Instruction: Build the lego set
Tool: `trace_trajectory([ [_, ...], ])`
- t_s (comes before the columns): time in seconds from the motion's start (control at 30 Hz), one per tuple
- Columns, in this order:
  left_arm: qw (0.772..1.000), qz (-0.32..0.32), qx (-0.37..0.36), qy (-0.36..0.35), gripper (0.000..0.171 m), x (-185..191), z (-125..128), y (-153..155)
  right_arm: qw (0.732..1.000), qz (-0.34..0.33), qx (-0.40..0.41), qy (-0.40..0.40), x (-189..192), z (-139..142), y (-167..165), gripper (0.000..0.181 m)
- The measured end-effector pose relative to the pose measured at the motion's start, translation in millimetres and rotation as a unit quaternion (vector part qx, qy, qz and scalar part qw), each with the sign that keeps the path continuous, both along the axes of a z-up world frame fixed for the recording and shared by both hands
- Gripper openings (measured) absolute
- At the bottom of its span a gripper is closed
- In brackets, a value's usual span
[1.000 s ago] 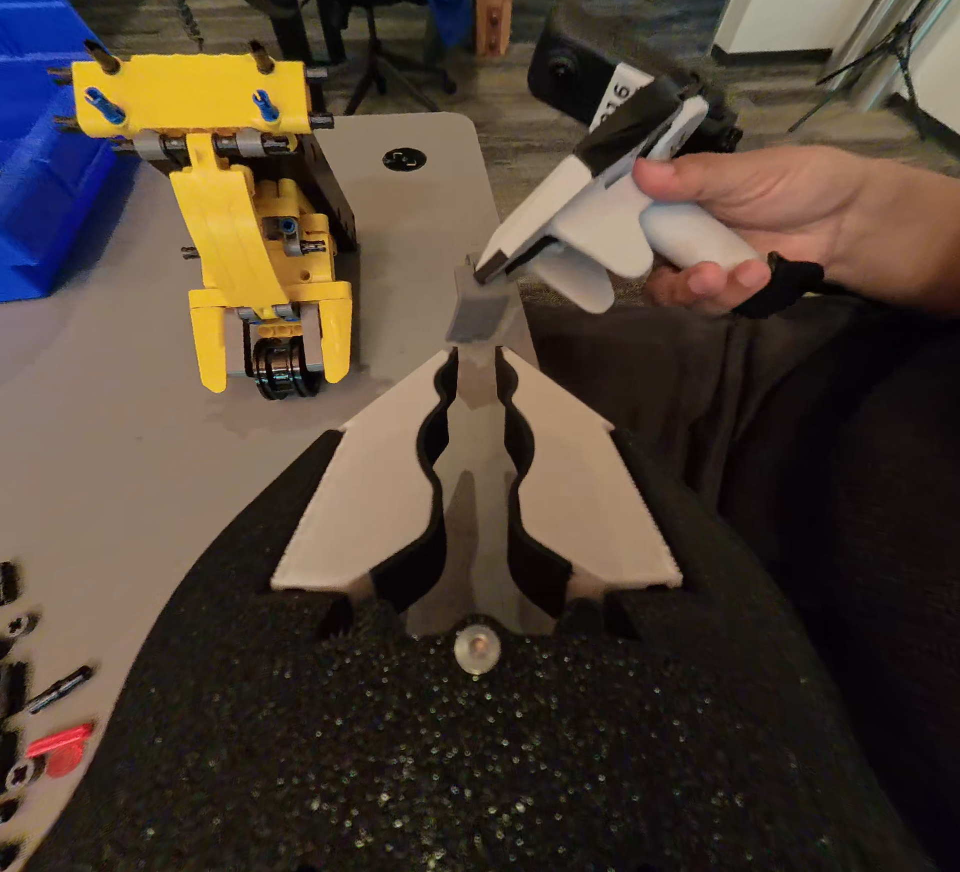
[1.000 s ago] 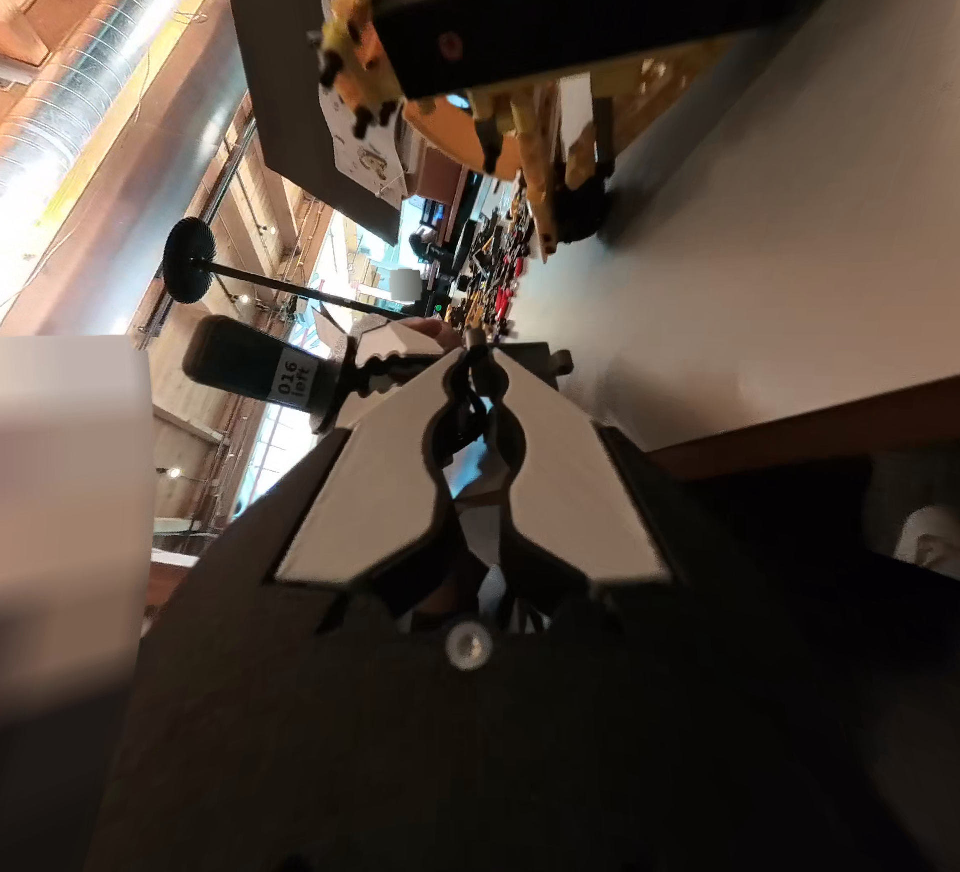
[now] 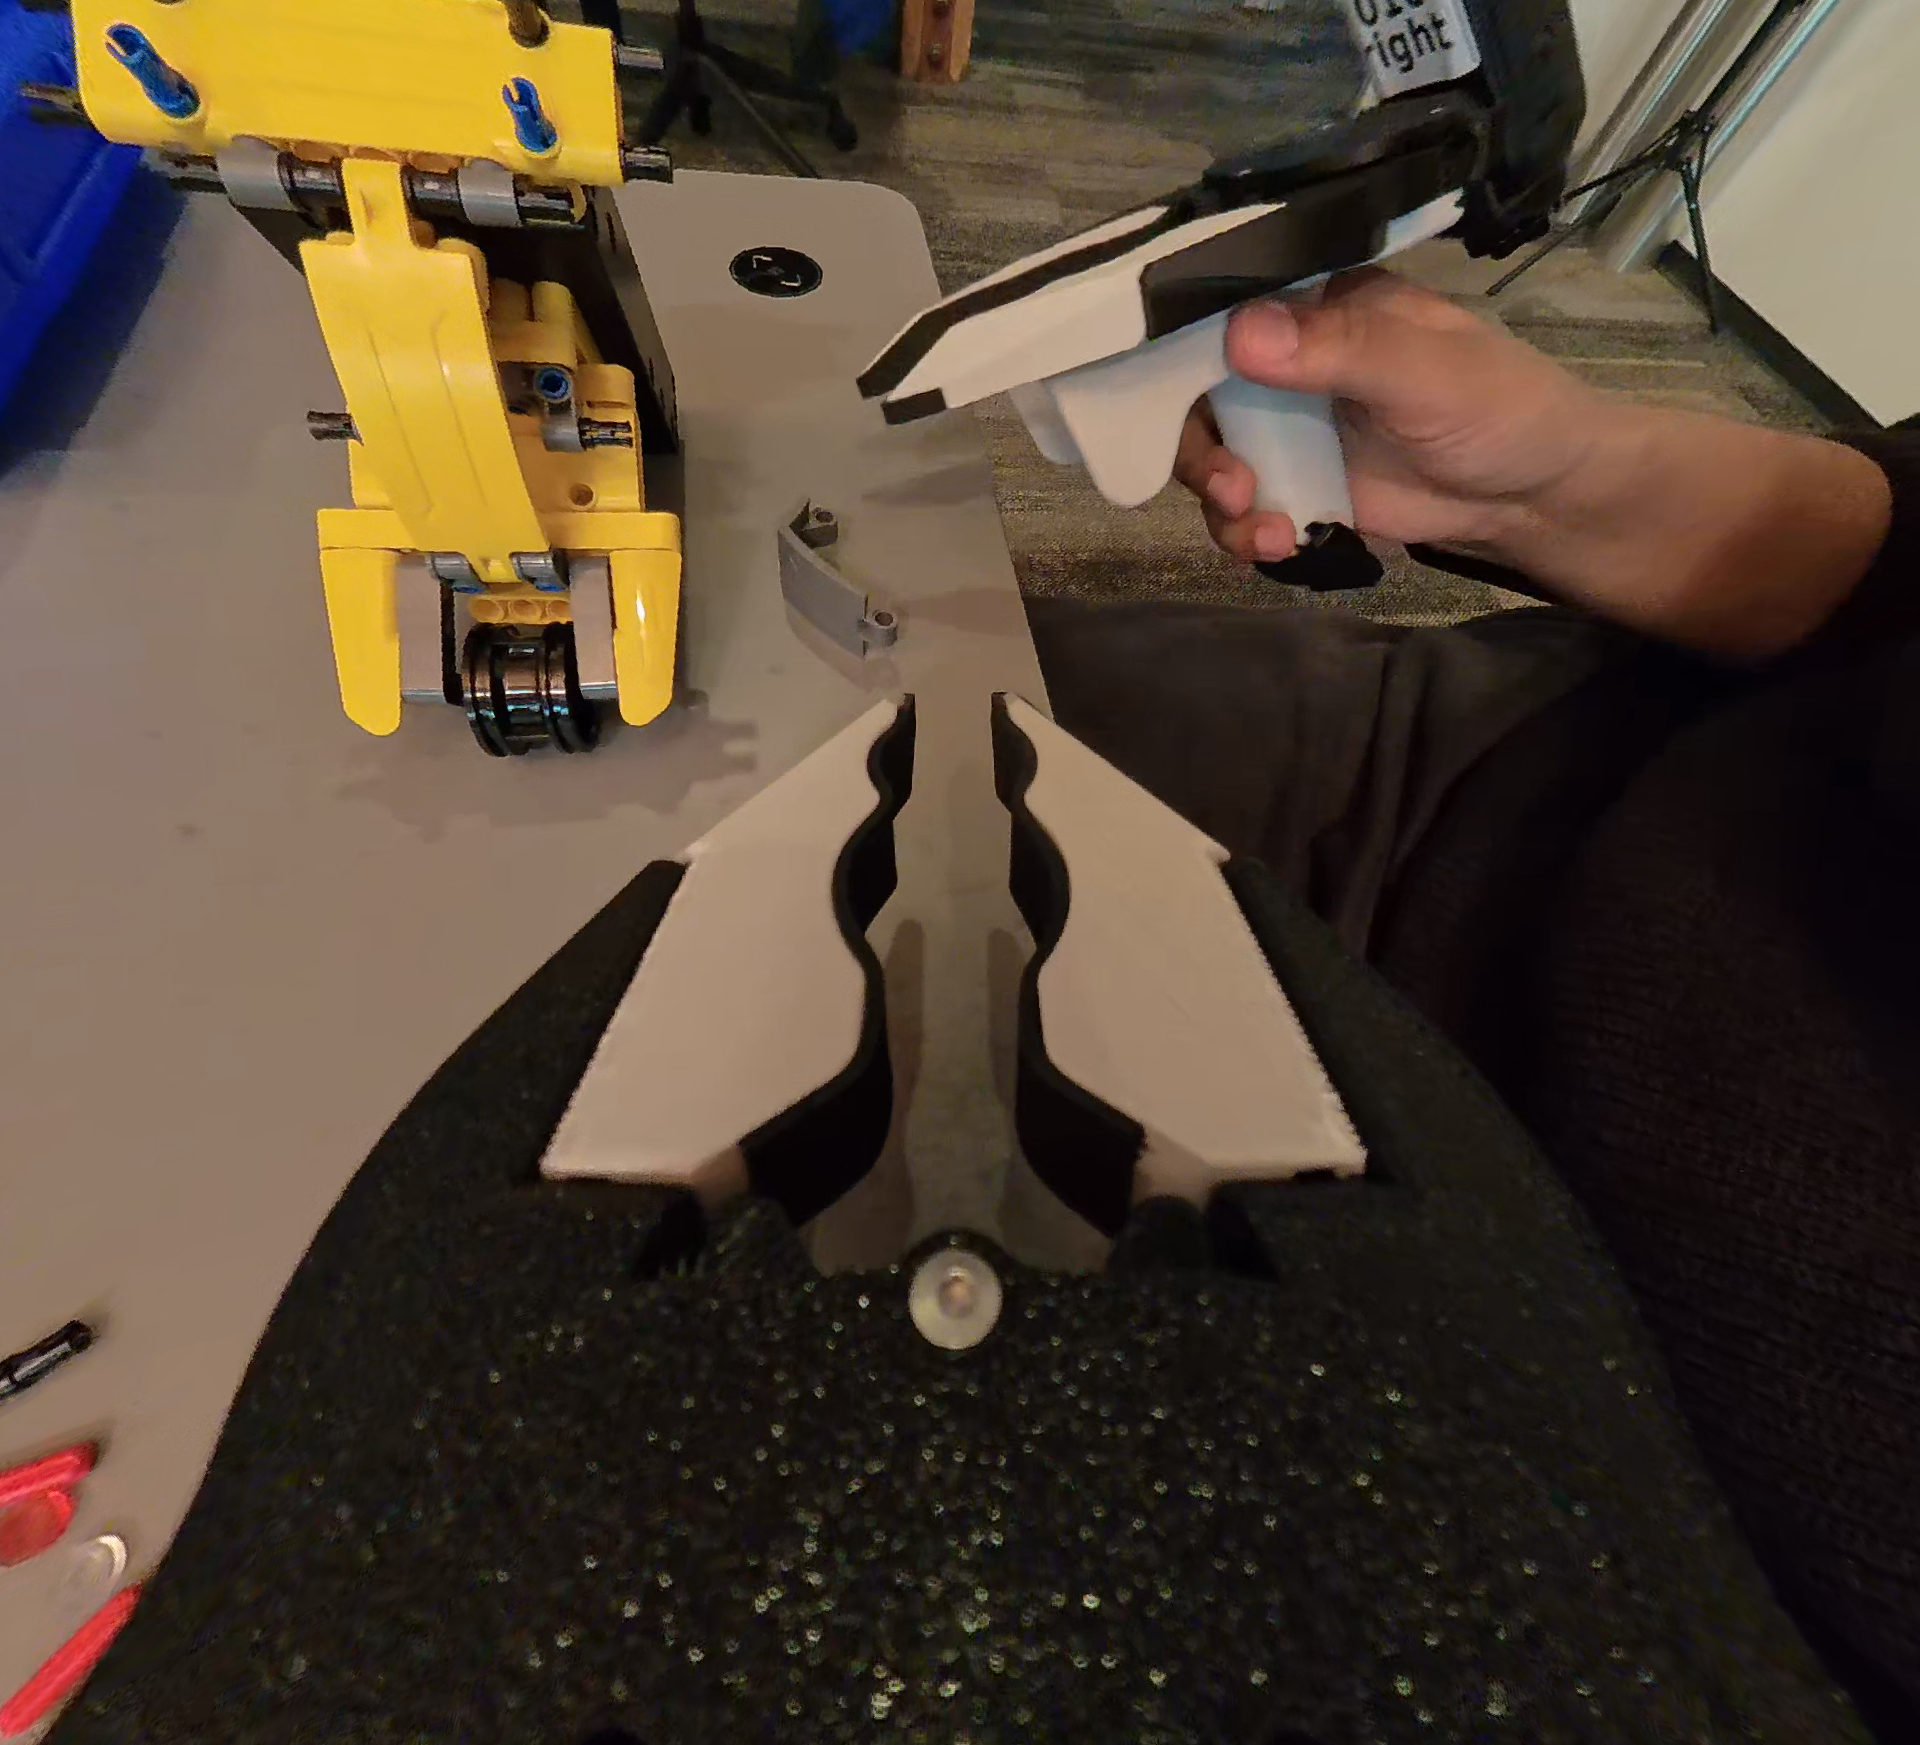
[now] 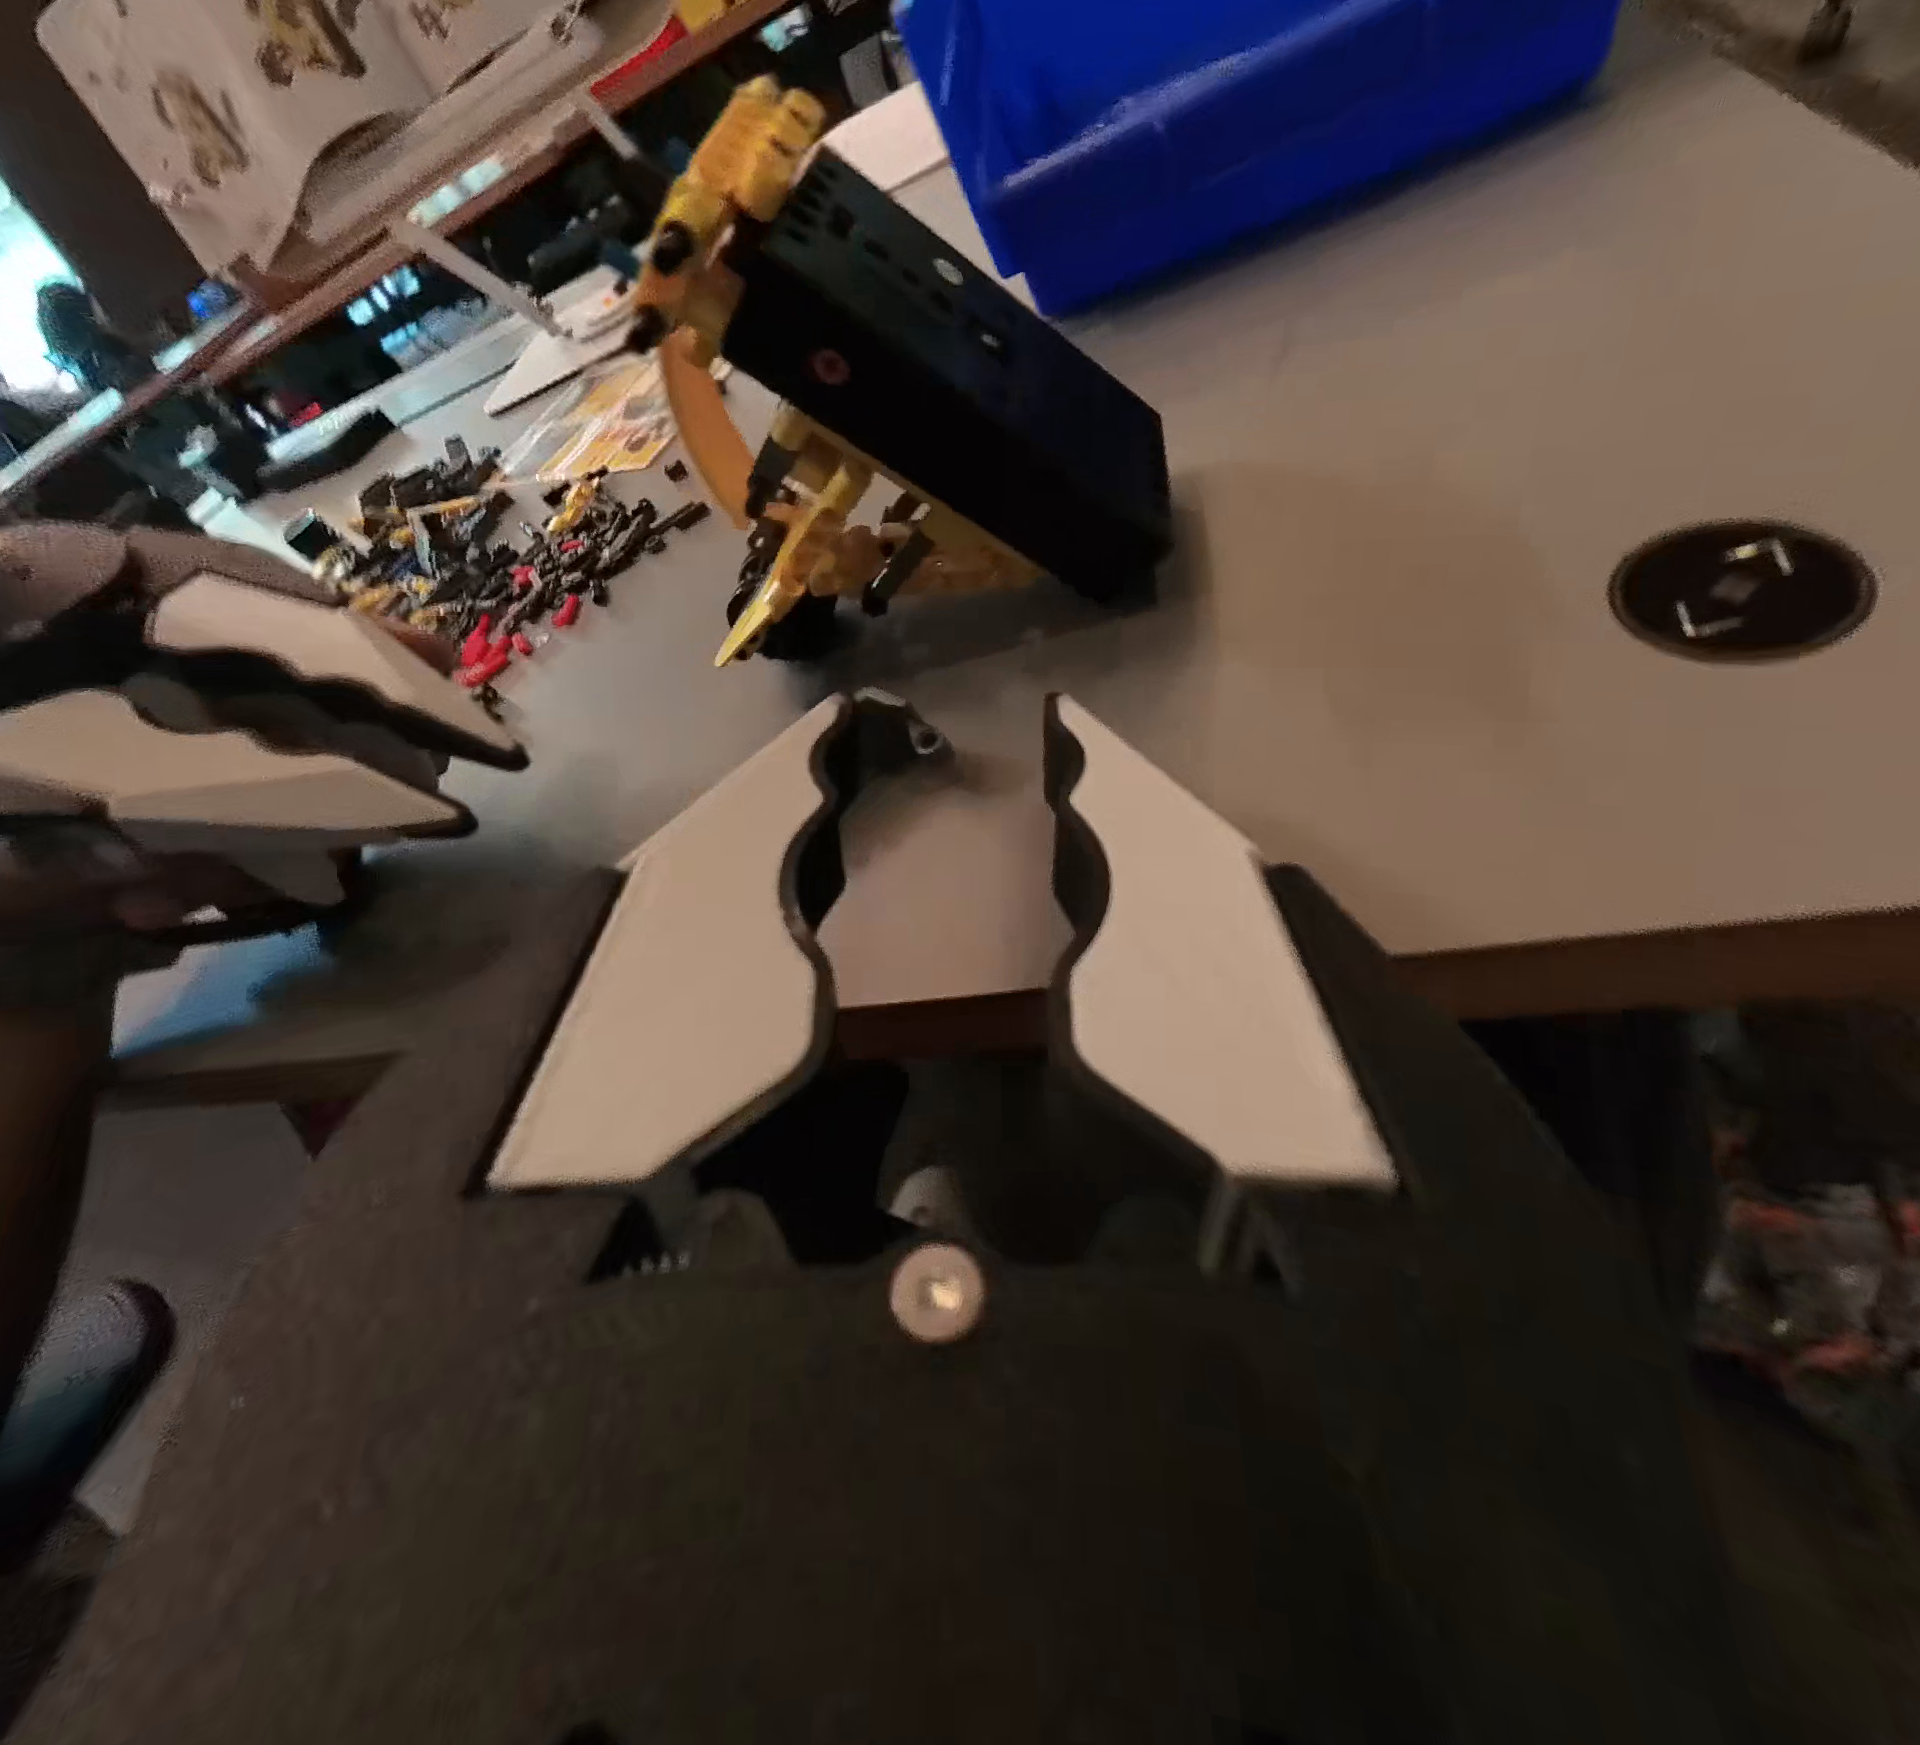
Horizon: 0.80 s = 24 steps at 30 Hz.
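Both jaws stand apart, empty. From our left gripper [image 3: 951,708] we see a curved grey piece [image 3: 831,578] lying just ahead on the table [image 3: 208,916]: light, stiff, best pinched mid-span. Our right gripper [image 4: 951,719] hangs over it.

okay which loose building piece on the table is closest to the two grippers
The curved grey piece, lying alone by the table's near edge, just ahead of the left gripper. The black and red pieces are heaped farther off.

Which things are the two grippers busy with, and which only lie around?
Near the grippers: grey curved piece on the table, between left gripper and right gripper, both open, held by neither.
Lying about: yellow model, blue bin, pile of small parts.
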State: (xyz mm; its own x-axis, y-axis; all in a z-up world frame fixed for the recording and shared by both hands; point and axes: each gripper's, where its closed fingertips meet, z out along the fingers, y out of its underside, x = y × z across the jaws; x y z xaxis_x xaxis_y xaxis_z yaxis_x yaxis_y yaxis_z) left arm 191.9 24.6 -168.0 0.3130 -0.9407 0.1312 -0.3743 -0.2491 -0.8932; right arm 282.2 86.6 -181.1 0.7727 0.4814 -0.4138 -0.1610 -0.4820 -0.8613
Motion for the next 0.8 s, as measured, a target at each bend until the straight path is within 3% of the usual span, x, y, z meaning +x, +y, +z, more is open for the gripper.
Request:
trace_trajectory([
  [0.23,1.000,0.004,-0.004,0.015,0.014,1,-5,2,0.994,0.075,0.024,-0.073,-32,1,-10,0.035],
  [0.47,1.000,0.004,-0.006,0.021,0.014,1,-7,2,0.969,0.027,0.095,-0.225,-35,0,8,0.033],
  [0.67,1.000,0.009,-0.010,0.017,0.014,0,-6,3,0.974,0.045,0.047,-0.216,-35,-14,6,0.033],
  [0.8,1.000,0.013,-0.015,0.016,0.014,-1,-6,5,0.975,0.034,0.061,-0.212,-19,-13,-2,0.033],
])
